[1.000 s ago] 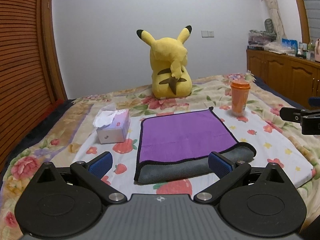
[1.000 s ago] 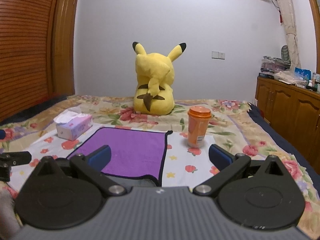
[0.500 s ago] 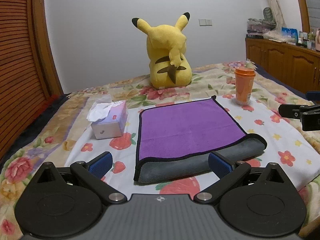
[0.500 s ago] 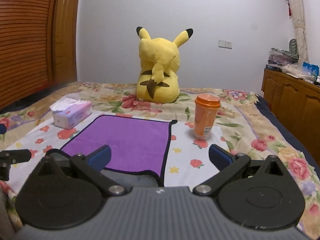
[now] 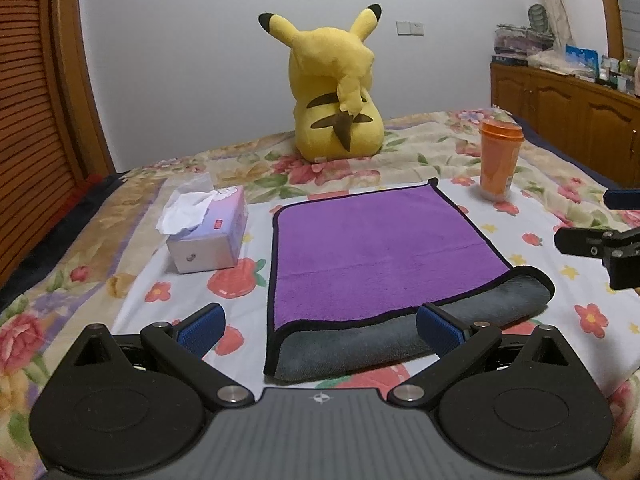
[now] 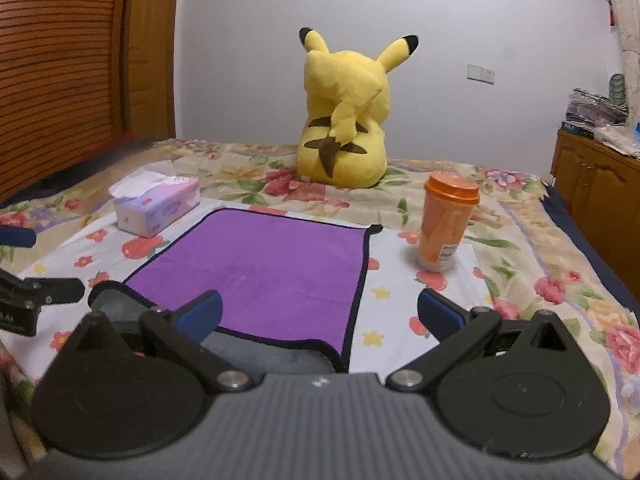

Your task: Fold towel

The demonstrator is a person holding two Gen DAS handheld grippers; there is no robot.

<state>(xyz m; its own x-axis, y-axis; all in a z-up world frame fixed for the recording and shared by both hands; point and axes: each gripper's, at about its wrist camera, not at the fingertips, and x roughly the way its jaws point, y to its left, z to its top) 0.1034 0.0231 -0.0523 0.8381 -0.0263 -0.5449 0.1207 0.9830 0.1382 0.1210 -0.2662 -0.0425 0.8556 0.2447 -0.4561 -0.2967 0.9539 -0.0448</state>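
A purple towel (image 5: 380, 252) with a grey underside and black trim lies on the bed, folded once, its grey fold along the near edge. It also shows in the right wrist view (image 6: 264, 272). My left gripper (image 5: 320, 326) is open and empty just in front of the towel's near left corner. My right gripper (image 6: 320, 314) is open and empty over the near right corner. Each gripper's fingers show at the edge of the other's view.
A tissue box (image 5: 208, 232) sits left of the towel. An orange cup (image 5: 500, 160) stands at its far right. A yellow Pikachu plush (image 5: 336, 92) sits behind. A wooden cabinet (image 5: 572, 108) is at the right, a slatted wooden door (image 5: 28, 120) at the left.
Both grippers have come lower and closer to the towel's near edge. Both stay open; the towel has not moved.
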